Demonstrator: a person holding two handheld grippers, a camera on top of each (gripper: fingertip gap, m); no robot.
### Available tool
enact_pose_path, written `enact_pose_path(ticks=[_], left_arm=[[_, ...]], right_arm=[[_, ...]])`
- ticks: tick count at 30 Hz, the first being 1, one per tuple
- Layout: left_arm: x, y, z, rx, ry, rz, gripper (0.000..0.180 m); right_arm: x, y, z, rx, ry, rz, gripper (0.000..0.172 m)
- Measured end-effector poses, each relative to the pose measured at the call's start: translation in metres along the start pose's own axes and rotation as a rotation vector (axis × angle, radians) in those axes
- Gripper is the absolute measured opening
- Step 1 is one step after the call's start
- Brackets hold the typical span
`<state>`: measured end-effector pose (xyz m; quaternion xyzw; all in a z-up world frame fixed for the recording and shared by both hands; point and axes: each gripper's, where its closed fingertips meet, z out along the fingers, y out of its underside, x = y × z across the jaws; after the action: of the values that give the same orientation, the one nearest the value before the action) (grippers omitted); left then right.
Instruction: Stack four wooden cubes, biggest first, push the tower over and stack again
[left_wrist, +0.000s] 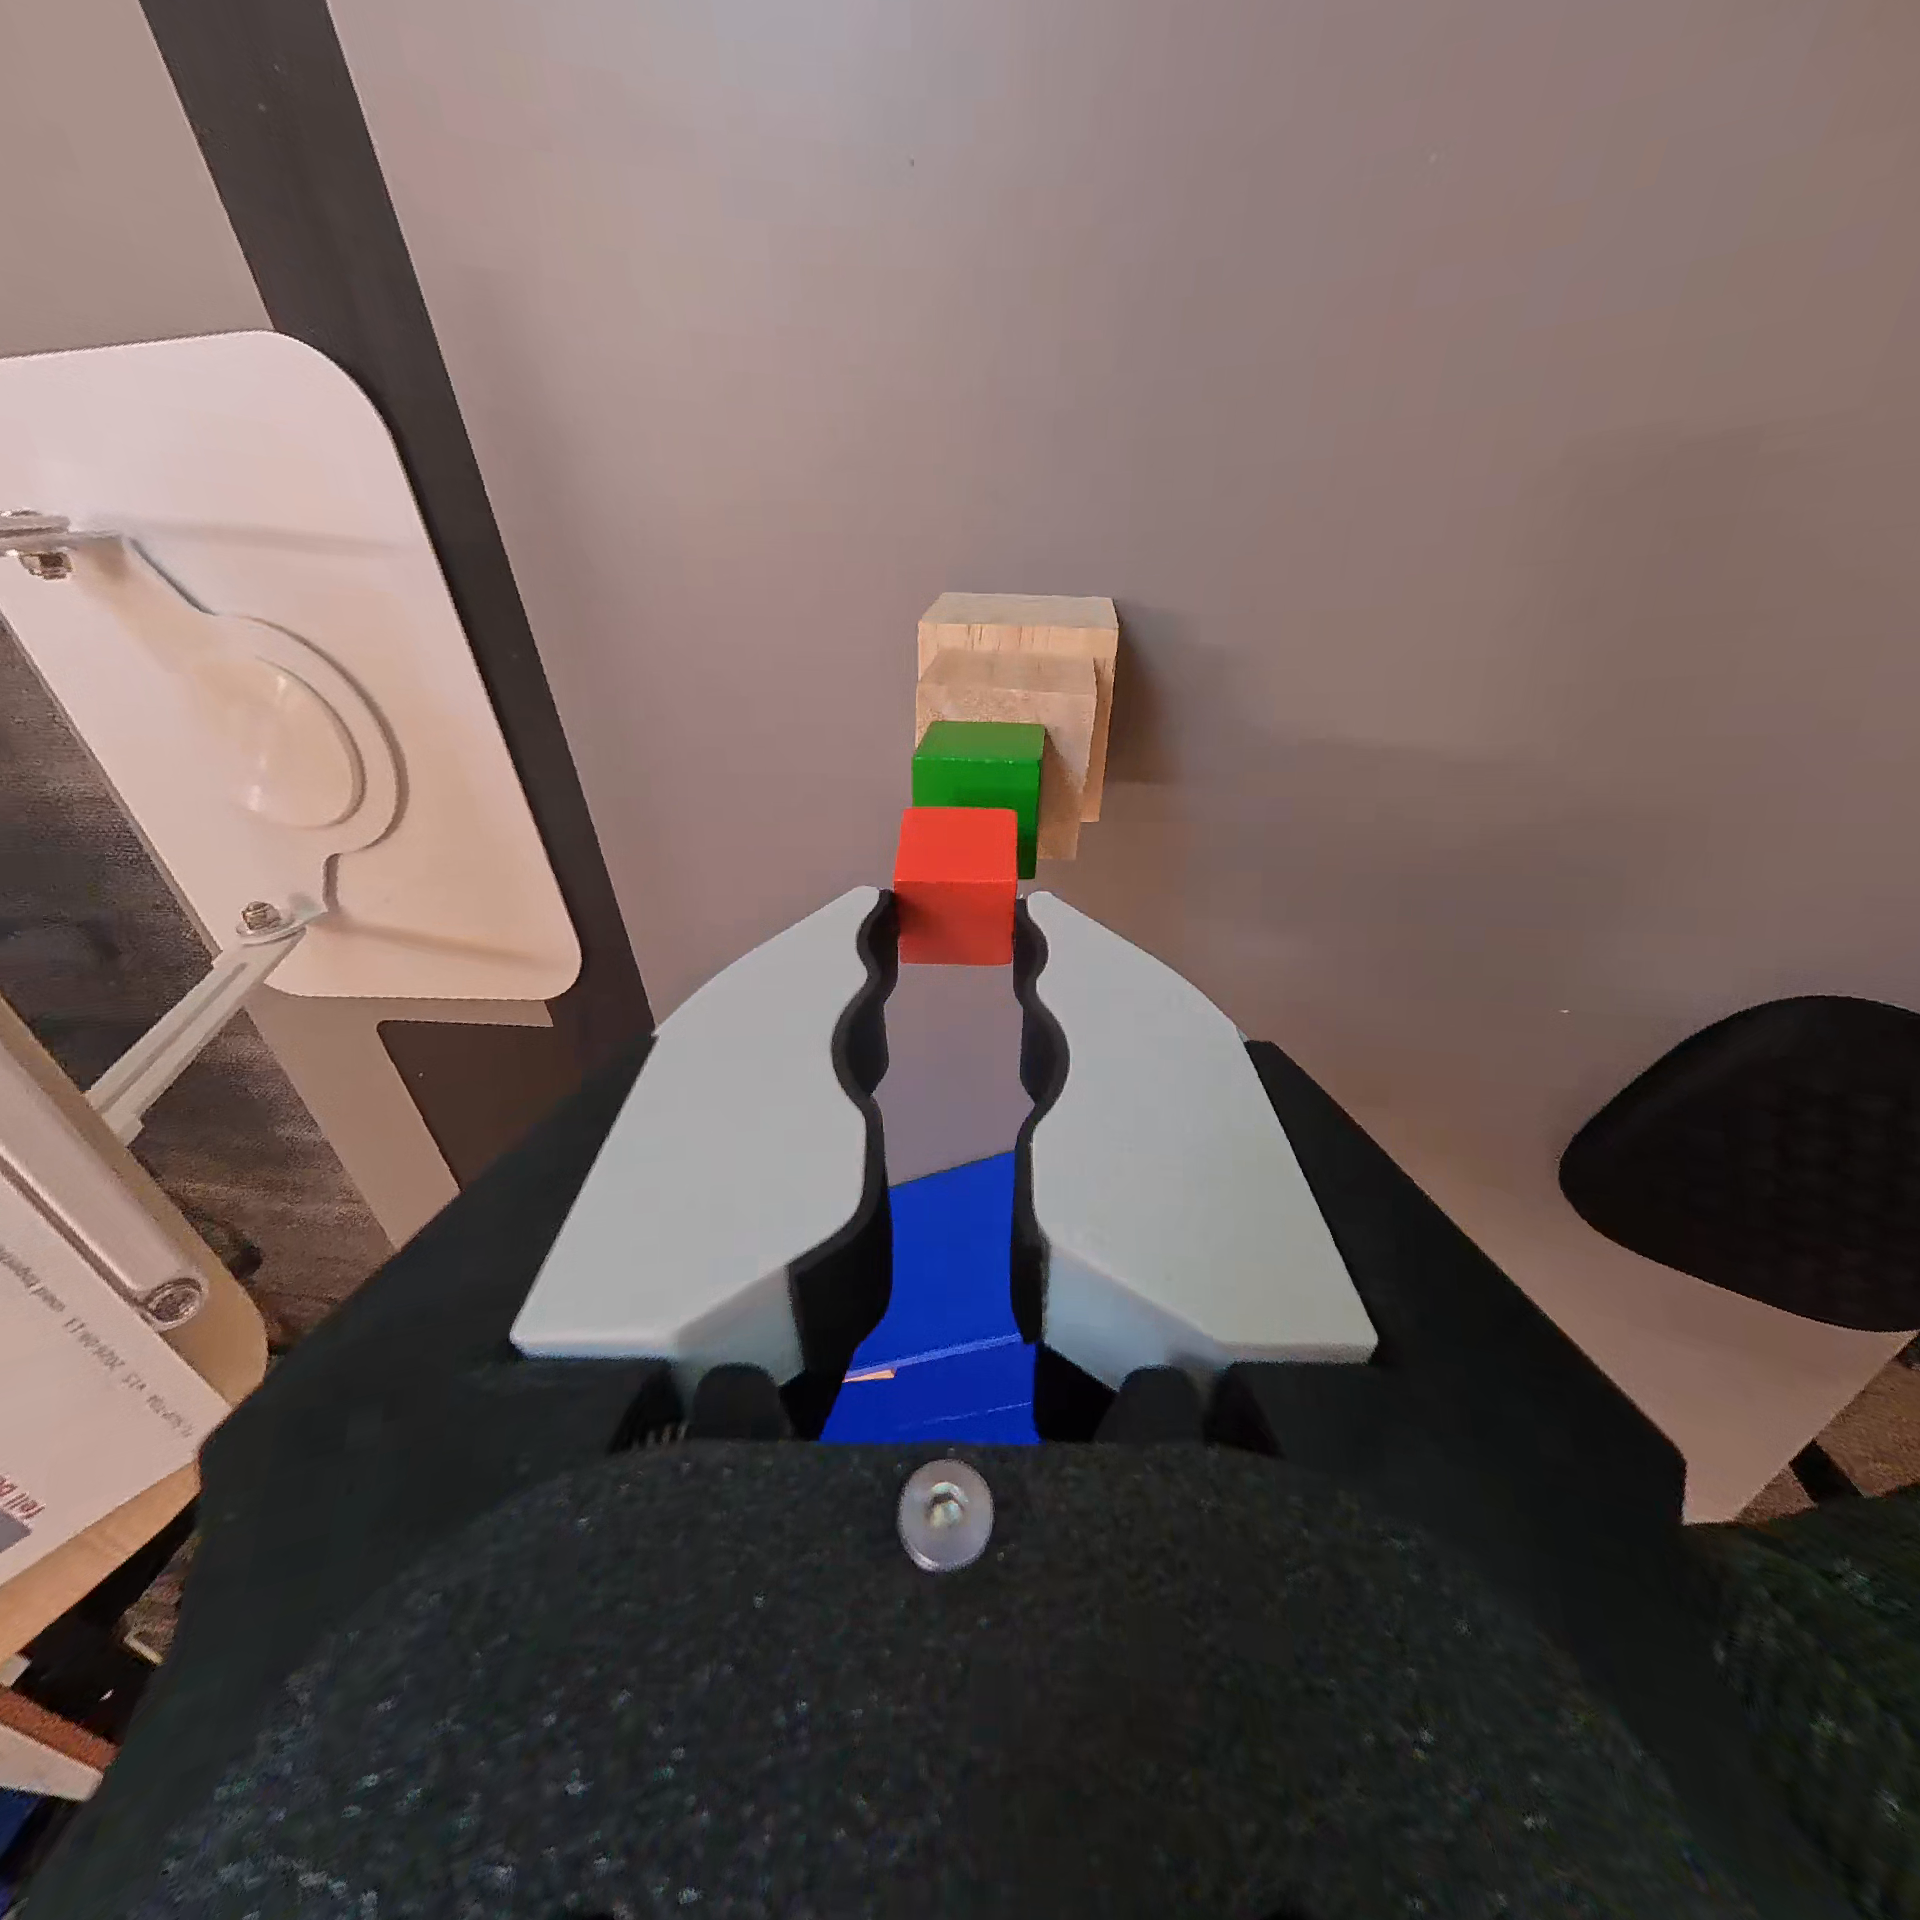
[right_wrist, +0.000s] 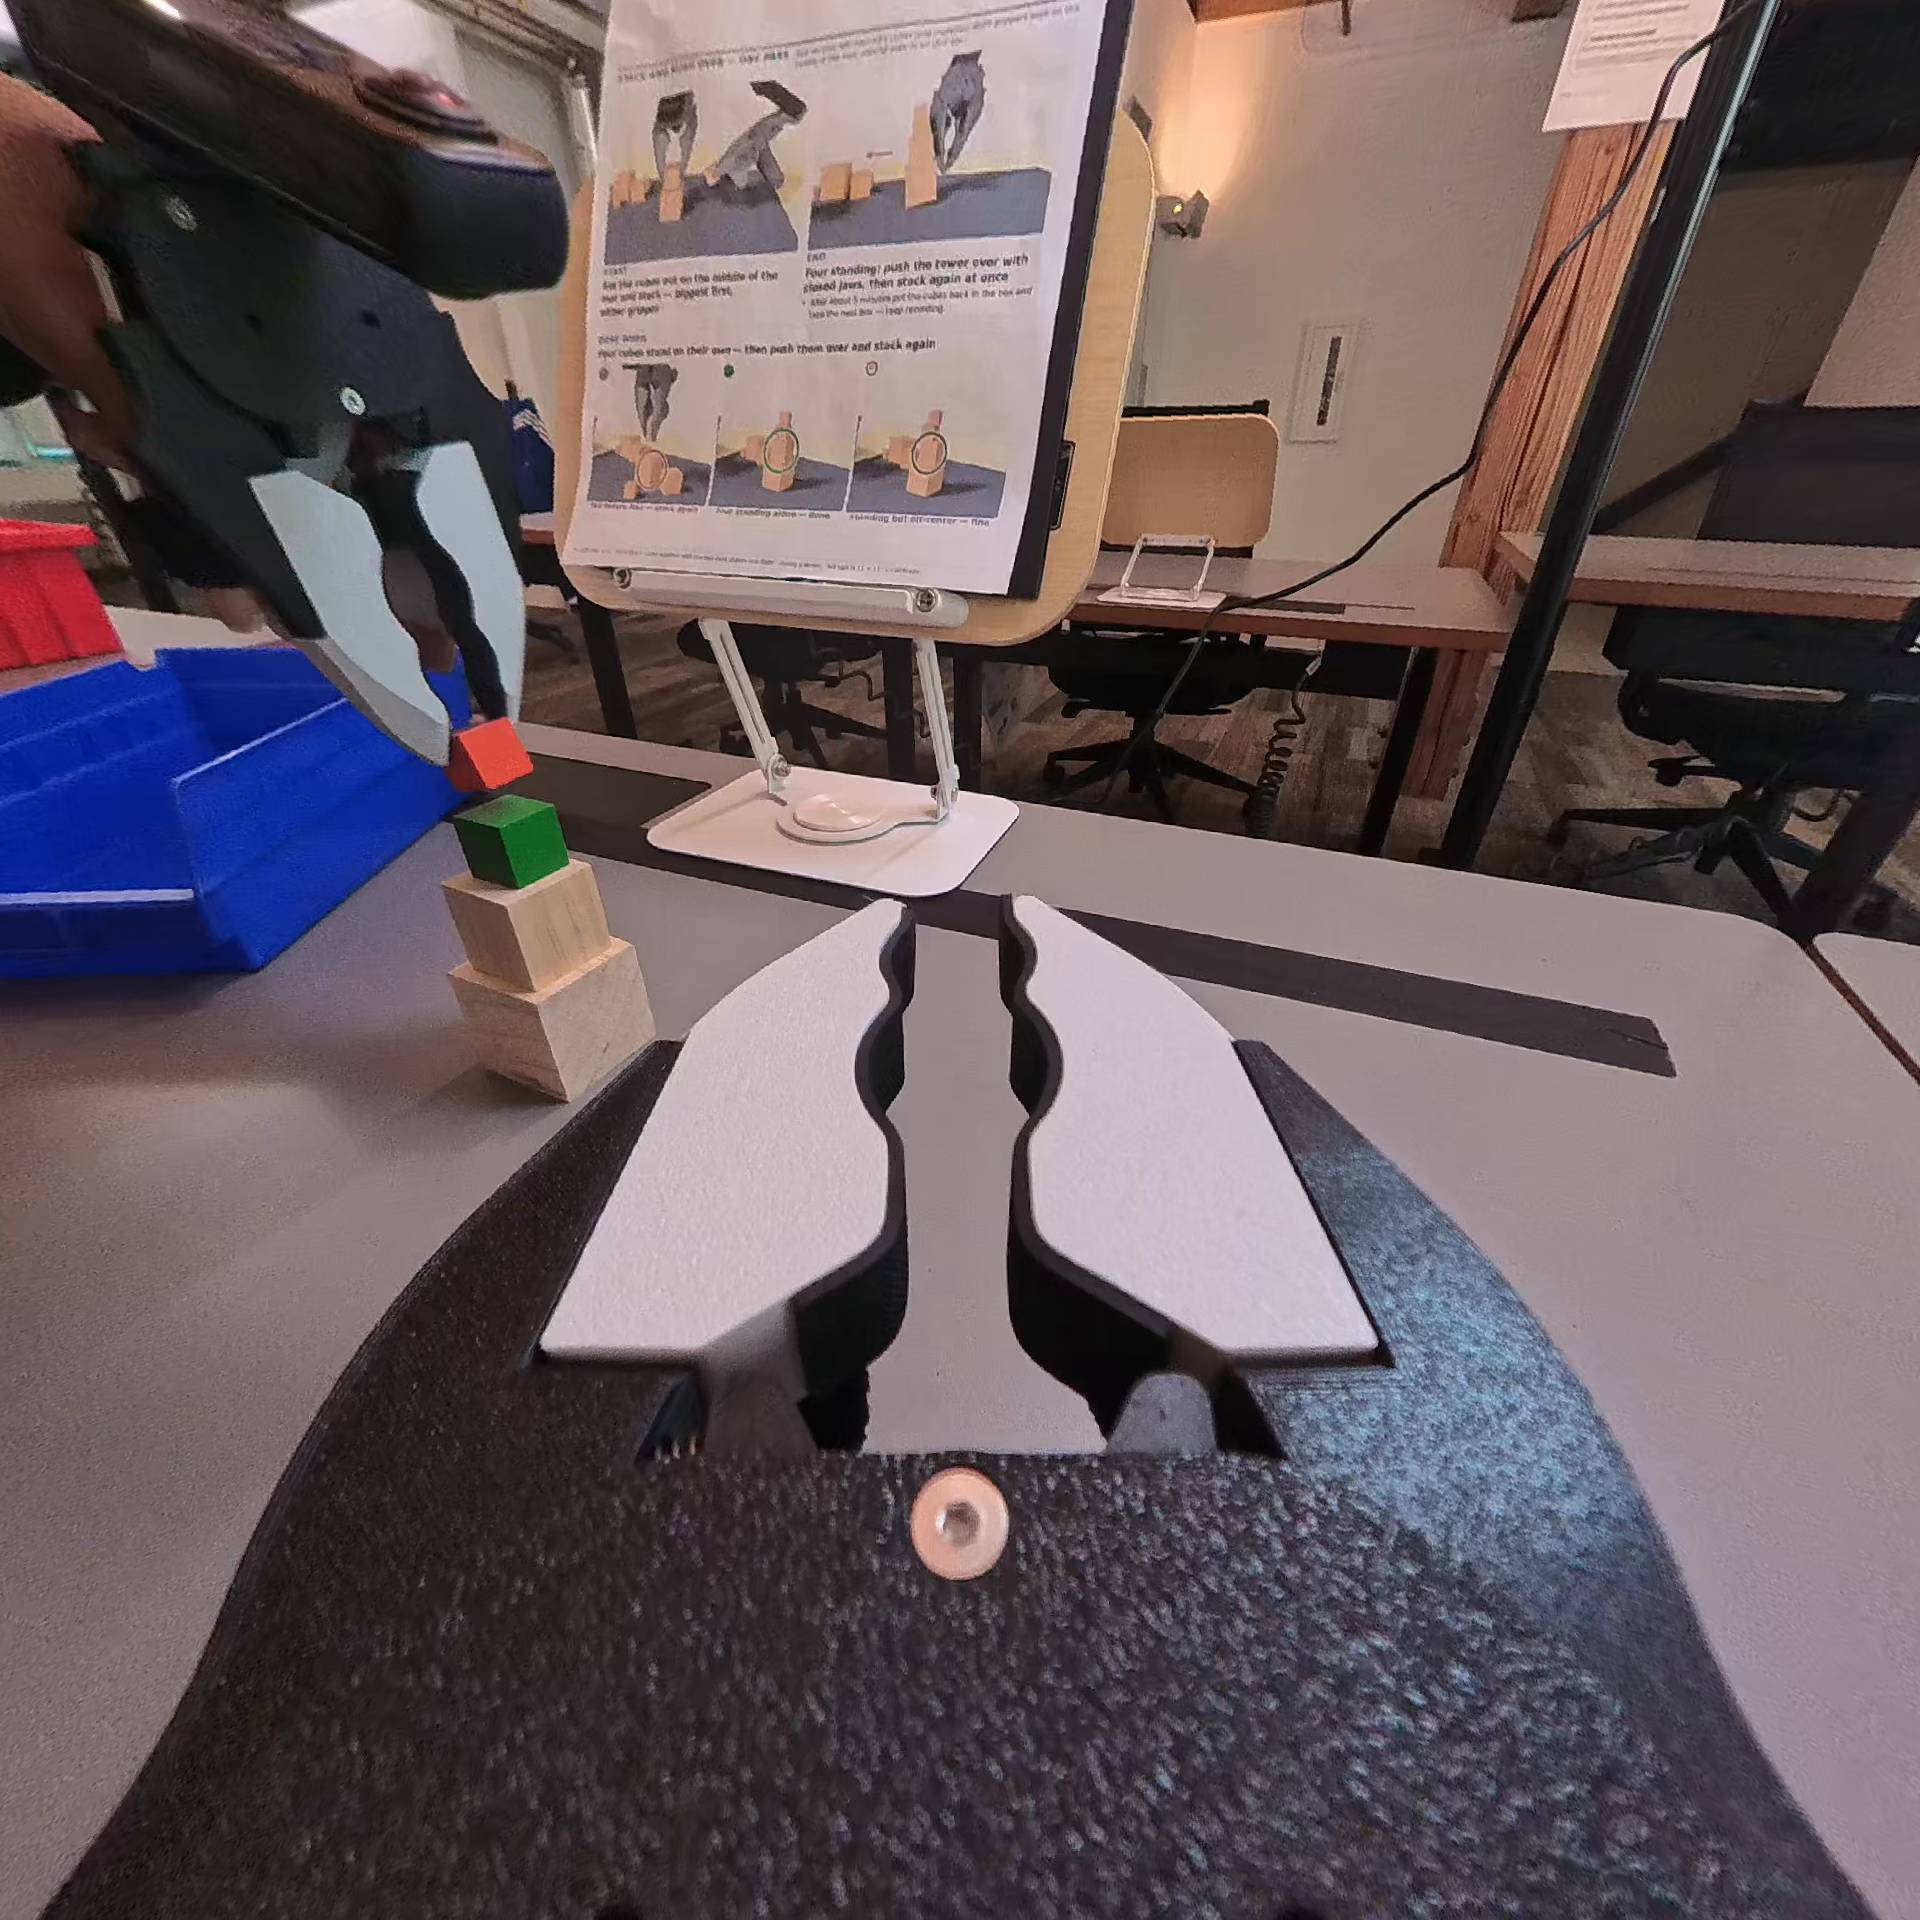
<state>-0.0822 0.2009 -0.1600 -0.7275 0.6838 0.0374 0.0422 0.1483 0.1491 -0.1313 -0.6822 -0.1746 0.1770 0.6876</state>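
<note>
My left gripper points down and is shut on a small red cube, pinched between its fingertips. It holds the cube just above a green cube that tops a stack of two wooden cubes on the grey table. The right wrist view shows the same from the side: the left gripper with the red cube a little above the green cube and the wooden stack. My right gripper is open and empty, low over the table to the right of the stack.
A blue bin stands at the left behind the stack, a red bin beyond it. A white stand base carries a board with a printed sheet. A black strip crosses the table. Chairs and desks stand beyond. My right fingertips sit around 25 cm from my left ones.
</note>
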Motion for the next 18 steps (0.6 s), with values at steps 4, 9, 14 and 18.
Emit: enact_pose_path(ticks=[4, 9, 14, 18], left_arm=[[0.0011, -0.0002, 0.0065, -0.011, 0.013, 0.013, 0.021], [0.0015, -0.0049, 0.0097, -0.009, 0.017, 0.024, 0.021], [0.0005, -0.0058, 0.0110, -0.022, 0.016, 0.030, 0.021], [0.0003, -0.0078, 0.0110, -0.008, 0.015, 0.029, 0.022]], right_arm=[[0.0007, -0.0010, -0.0005, 0.004, 0.001, 0.003, 0.015], [0.0007, 0.0007, 0.0002, -0.003, -0.001, 0.002, 0.015], [0.0017, 0.0001, -0.0001, 0.000, 0.001, 0.005, 0.015], [0.0015, 0.0004, -0.0002, -0.001, 0.000, 0.005, 0.015]])
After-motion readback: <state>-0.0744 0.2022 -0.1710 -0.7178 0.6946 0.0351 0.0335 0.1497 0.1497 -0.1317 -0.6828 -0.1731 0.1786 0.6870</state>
